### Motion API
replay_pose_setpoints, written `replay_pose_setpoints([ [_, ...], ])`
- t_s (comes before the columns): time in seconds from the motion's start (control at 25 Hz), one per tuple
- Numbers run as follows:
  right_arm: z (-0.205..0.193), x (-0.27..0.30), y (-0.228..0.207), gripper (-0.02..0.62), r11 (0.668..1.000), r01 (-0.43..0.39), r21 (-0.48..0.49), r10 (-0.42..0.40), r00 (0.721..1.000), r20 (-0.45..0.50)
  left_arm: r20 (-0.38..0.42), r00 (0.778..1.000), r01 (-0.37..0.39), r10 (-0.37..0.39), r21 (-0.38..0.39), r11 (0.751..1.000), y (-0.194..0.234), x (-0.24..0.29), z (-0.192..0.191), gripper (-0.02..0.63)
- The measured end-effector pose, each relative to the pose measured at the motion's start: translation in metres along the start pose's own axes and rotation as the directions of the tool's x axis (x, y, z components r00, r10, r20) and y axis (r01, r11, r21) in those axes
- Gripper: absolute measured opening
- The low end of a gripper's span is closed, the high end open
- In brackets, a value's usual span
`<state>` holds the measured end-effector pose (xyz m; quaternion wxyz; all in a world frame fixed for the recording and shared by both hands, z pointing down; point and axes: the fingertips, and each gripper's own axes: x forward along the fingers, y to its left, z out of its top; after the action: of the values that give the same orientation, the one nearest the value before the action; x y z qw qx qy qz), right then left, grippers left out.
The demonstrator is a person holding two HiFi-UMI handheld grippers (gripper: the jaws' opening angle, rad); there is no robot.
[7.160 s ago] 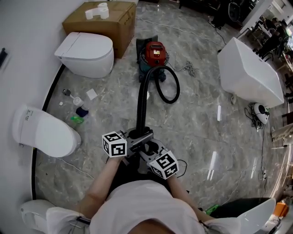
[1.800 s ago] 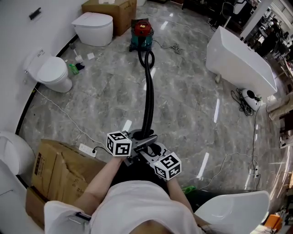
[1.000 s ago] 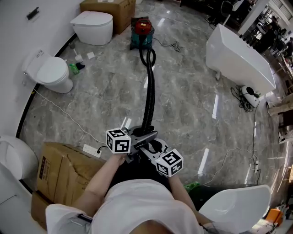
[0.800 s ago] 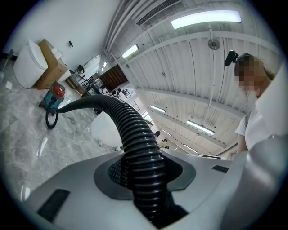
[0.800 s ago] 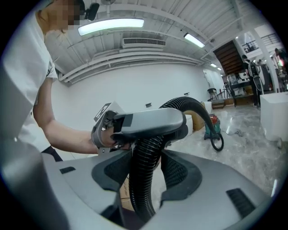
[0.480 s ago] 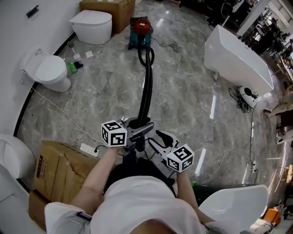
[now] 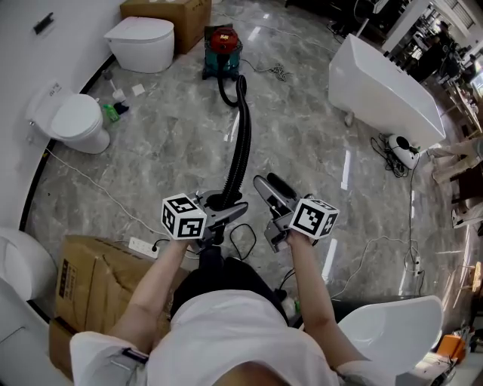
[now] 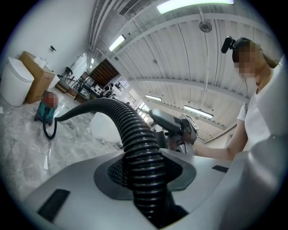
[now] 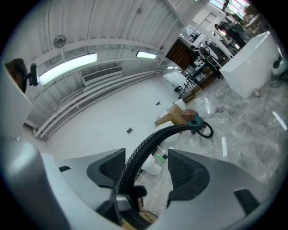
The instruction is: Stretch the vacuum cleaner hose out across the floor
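The red and teal vacuum cleaner stands far off on the marble floor. Its black ribbed hose runs almost straight back to me. My left gripper is shut on the hose end, and in the left gripper view the hose fills the gap of the left gripper. My right gripper is beside the hose on the right, clear of it, with its jaws opening. In the right gripper view the hose lies beyond the right gripper, whose pads touch nothing.
Two toilets and a cardboard box line the left wall. A white bathtub stands to the right. A crumpled box, a power strip and loose cables lie near my feet.
My right gripper has let go of the hose, swung out to the right and opened. The left gripper still holds the hose, which has been pulled straighter from the vacuum cleaner.
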<state>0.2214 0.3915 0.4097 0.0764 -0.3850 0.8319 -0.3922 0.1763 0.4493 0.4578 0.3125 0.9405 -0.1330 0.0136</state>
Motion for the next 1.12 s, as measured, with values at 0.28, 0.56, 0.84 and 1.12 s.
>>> replay_pose_setpoints([
  [0.28,0.014,0.048,-0.022,0.328,0.980,0.120,0.159,-0.106,0.990,-0.095,-0.035,0.999,0.020,-0.019,0.023,1.000,-0.013,0.009,-0.012,0.153],
  [0.56,-0.003,0.059,-0.034,0.327,0.969,0.155,0.192,-0.110,0.967,-0.228,-0.082,0.997,0.012,-0.008,0.053,0.999,-0.021,0.015,-0.028,0.153],
  [0.84,-0.011,0.062,-0.044,0.274,0.949,0.196,0.249,-0.130,0.958,-0.257,-0.183,0.983,0.010,0.017,0.146,0.989,-0.019,0.016,-0.044,0.155],
  [1.12,-0.005,0.049,-0.040,0.226,0.930,0.150,0.336,-0.104,0.983,-0.151,-0.192,0.979,-0.029,0.066,0.190,0.981,-0.017,0.018,-0.050,0.155],
])
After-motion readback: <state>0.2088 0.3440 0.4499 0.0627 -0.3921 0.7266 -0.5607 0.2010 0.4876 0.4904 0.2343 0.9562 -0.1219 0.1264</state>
